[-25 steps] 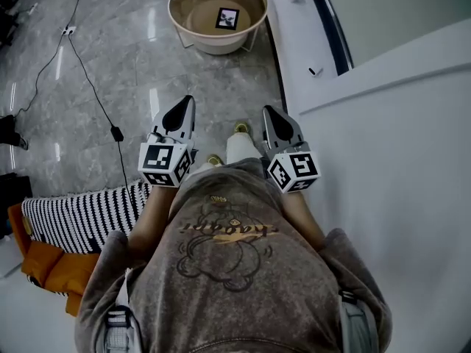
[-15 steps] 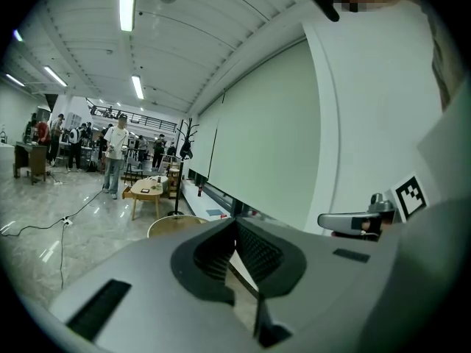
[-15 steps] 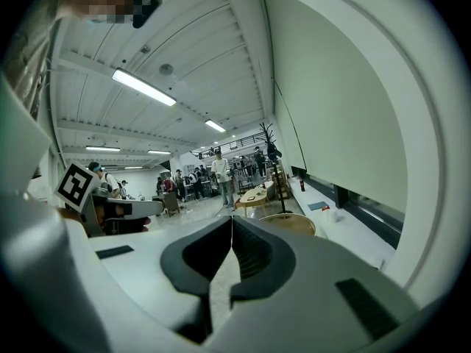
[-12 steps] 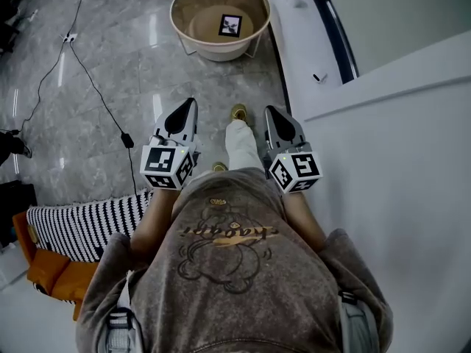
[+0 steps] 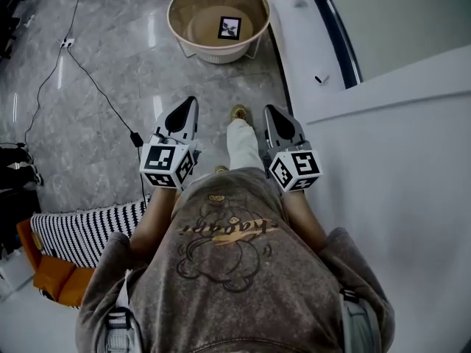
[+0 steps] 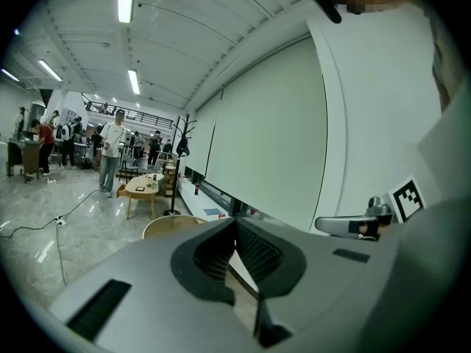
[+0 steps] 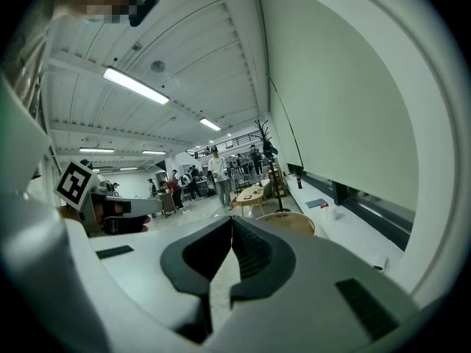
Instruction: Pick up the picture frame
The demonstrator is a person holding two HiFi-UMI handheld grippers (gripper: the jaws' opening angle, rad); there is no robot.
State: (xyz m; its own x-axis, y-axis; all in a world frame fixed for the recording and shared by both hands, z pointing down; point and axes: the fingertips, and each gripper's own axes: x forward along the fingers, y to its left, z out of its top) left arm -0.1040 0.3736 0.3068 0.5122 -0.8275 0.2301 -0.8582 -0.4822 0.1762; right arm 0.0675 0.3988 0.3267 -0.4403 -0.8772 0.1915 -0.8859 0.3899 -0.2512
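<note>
A small black picture frame lies flat in the bottom of a round beige basket on the floor, far ahead in the head view. The basket's rim shows past the left jaws, and the same basket shows past the right jaws. My left gripper and right gripper are held side by side at waist height, both shut and empty, well short of the basket. The frame itself is hidden in both gripper views.
A long white ledge with small items runs along the wall at the right of the basket. A black cable crosses the marble floor at the left. A striped cloth and an orange object lie at lower left. People and a low table stand far off.
The person has walked forward along the floor: the cable plug and striped cloth have slid back toward the lower left. Both grippers keep the same pose, shut.
</note>
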